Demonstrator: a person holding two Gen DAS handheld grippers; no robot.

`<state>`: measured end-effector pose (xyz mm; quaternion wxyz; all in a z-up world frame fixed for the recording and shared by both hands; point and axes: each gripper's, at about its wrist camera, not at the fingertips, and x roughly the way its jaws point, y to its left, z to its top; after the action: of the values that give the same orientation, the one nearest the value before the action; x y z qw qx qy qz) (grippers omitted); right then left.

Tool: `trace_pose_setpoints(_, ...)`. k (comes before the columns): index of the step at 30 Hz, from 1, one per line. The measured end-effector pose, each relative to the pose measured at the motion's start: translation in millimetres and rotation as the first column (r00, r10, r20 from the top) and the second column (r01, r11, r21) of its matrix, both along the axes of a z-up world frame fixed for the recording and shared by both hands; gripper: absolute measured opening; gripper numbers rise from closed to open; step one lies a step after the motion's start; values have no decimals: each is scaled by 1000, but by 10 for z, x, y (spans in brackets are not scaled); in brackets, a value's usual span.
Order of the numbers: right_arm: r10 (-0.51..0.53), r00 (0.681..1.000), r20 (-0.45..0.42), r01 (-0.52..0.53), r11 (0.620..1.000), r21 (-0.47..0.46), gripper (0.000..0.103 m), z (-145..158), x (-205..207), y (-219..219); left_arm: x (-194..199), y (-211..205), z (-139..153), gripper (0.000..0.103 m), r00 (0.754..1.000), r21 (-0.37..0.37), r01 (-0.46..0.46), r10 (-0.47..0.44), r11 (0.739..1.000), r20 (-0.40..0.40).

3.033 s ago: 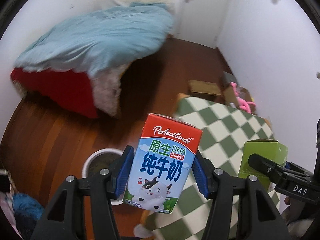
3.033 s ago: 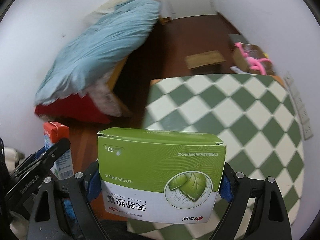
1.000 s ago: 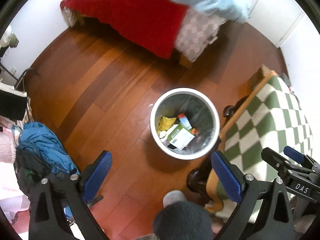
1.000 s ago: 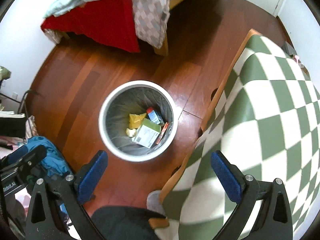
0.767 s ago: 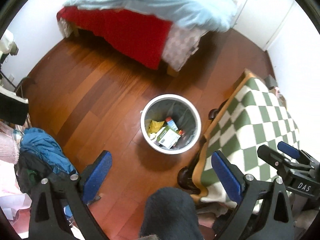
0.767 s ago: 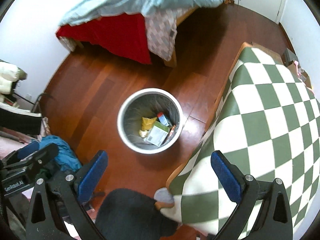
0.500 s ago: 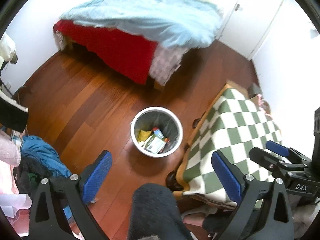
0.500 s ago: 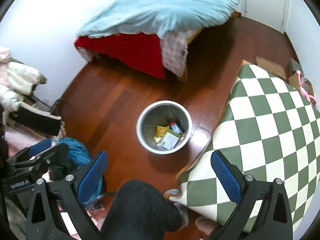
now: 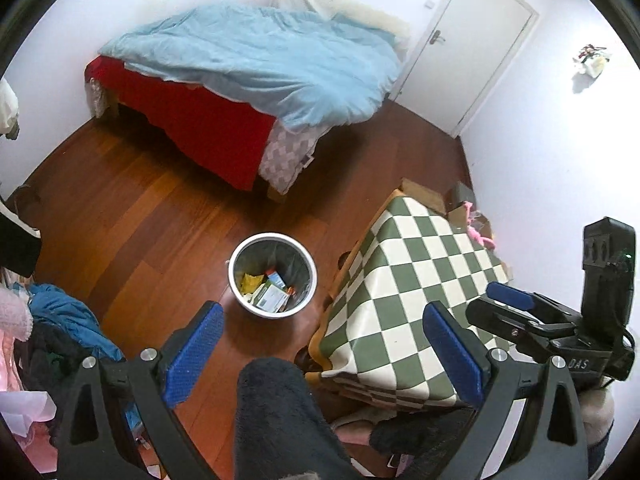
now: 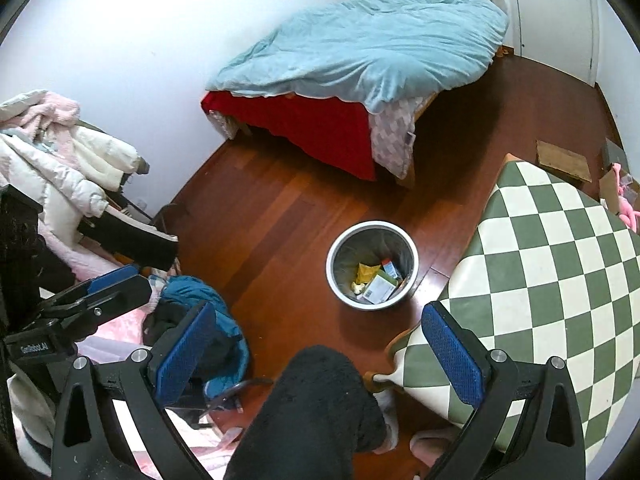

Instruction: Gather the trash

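A round white trash bin point(image 9: 236, 276) stands on the wooden floor beside the table; it also shows in the right wrist view point(image 10: 332, 276). Inside lie the green and white box point(image 9: 272, 298), the milk carton point(image 9: 277, 279) and a yellow wrapper point(image 9: 250, 282). My left gripper point(image 9: 324, 352) is open and empty, high above the floor. My right gripper point(image 10: 320, 350) is open and empty too, equally high. Each gripper shows at the edge of the other's view.
A table with a green and white checked cloth point(image 9: 420, 276) stands right of the bin. A bed with a light blue duvet point(image 9: 264, 60) fills the far side. Clothes are piled at the left point(image 10: 60, 168). The person's dark-trousered leg point(image 10: 320, 408) is below.
Three seconds ago the left gripper held the milk carton and the right held the green box; both now lie in the bin. In the last second both open grippers rose away from the bin.
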<state>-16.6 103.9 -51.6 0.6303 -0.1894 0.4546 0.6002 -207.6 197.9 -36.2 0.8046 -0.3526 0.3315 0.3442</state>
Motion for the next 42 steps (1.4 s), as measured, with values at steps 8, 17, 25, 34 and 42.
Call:
trace_pose_setpoints(8, 36, 999, -30, -35, 999, 20, 103, 187, -62, -114, -68, -126, 135, 101, 999, 19, 9, -9, 1000, 33)
trace_pose_setpoints(17, 60, 997, -52, -59, 998, 10, 103, 188, -97, -152, -85, -170, 146, 101, 999, 29, 12, -13, 1000, 37)
trace_pose_setpoints(25, 63, 996, -60, -64, 998, -8, 103, 162, -90, -150, -73, -184, 118, 103, 999, 17, 30, -31, 999, 36)
trace_pose_setpoints(34, 69, 996, -64, -69, 998, -4, 103, 203, -57, -188, -54, -201, 116, 103, 998, 7, 44, -44, 999, 40)
trace_pose_setpoints(42, 77, 994, -73, -78, 997, -10, 103, 216, -70, -198, -64, -190, 96, 103, 998, -6, 55, -54, 998, 40)
